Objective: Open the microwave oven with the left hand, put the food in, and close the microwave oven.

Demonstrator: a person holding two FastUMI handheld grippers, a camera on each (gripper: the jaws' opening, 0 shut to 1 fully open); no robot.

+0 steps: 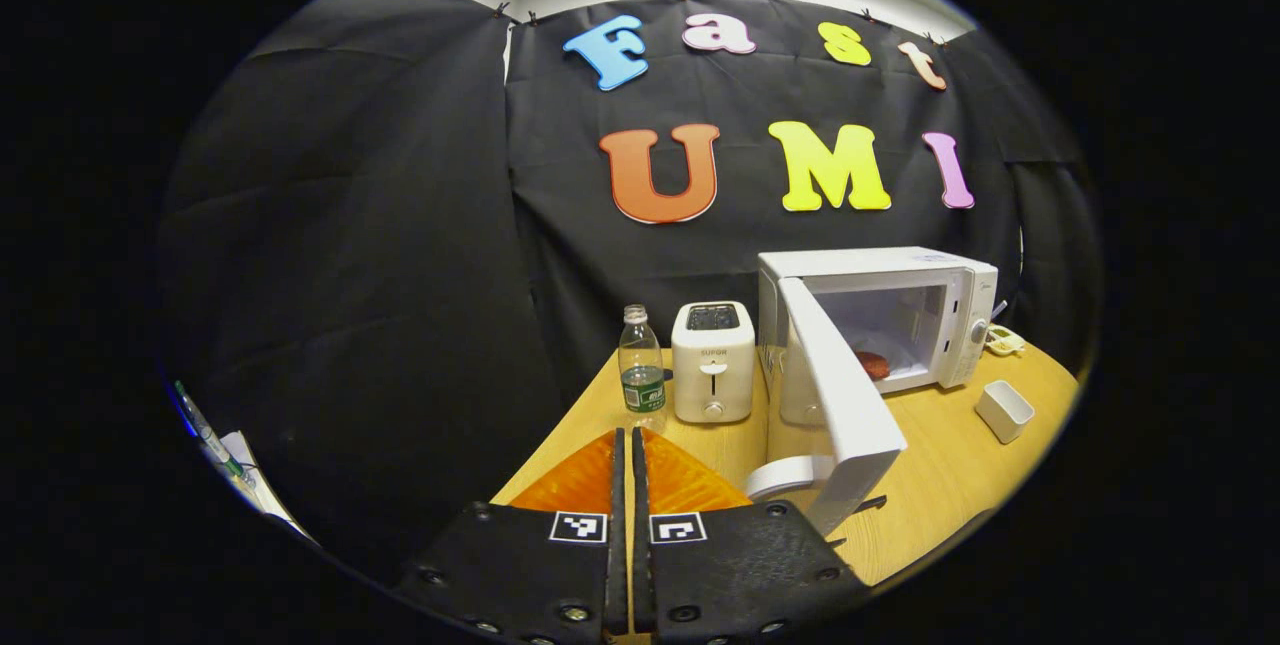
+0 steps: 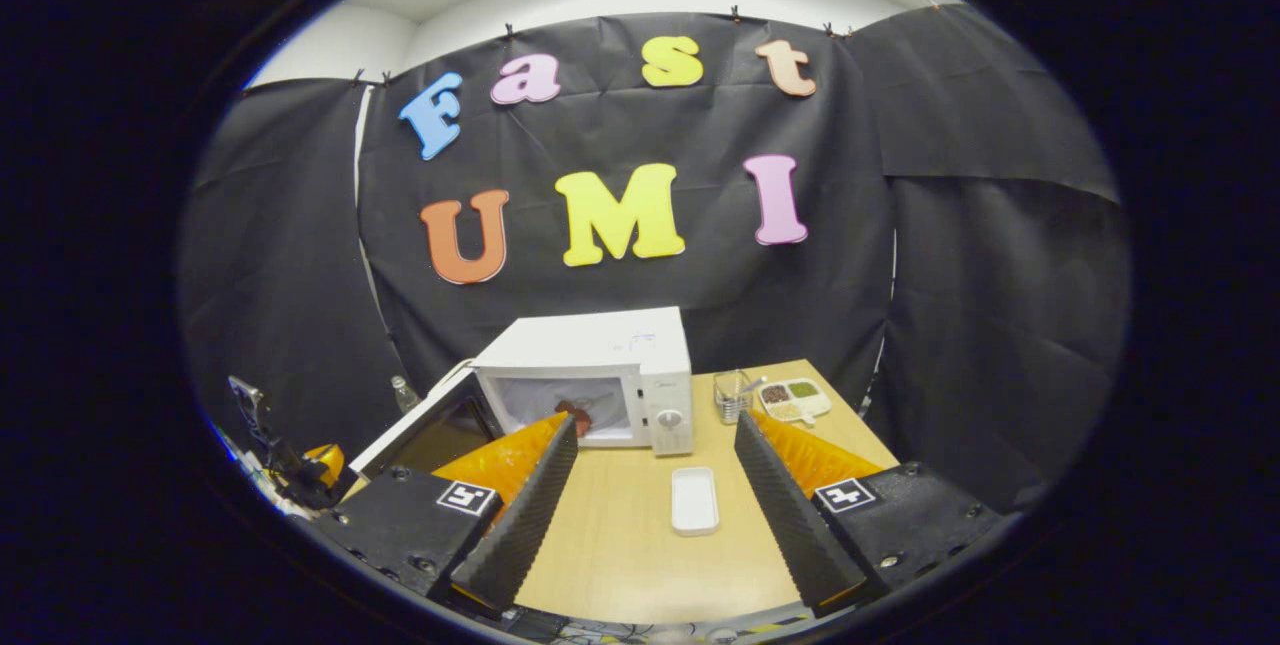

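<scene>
Left gripper view: the white microwave oven (image 1: 880, 320) stands at the back of the wooden table (image 1: 940, 485) with its door (image 1: 840, 395) swung wide toward the camera, and the food (image 1: 872, 364), a reddish-brown piece, already lies on the cavity floor. The left tongs (image 1: 628, 485) hang low over the near table edge, their orange-backed fingers pressed together on nothing, just beside the door's free edge. A clear water bottle (image 1: 642, 370) and a white toaster (image 1: 712, 362) stand side by side to the left of the oven; a small white cup (image 1: 1004, 411) sits to its right. From the right gripper view the right tongs (image 2: 655, 485) are spread wide and empty over the table, with a shallow white tray (image 2: 694, 501) lying between their fingers farther out, and a divided dish (image 2: 795, 399) near a wire holder (contents too small to tell) behind it. With the food inside, the step in hand looks to be closing the door. That would best be done by setting the closed left tongs flat against the door's outer face near its free edge and pushing in a steady arc about the hinge until it latches, keeping clear of the toaster and bottle. A push too near the hinge, or too sharp, could shift the oven on the table.
</scene>
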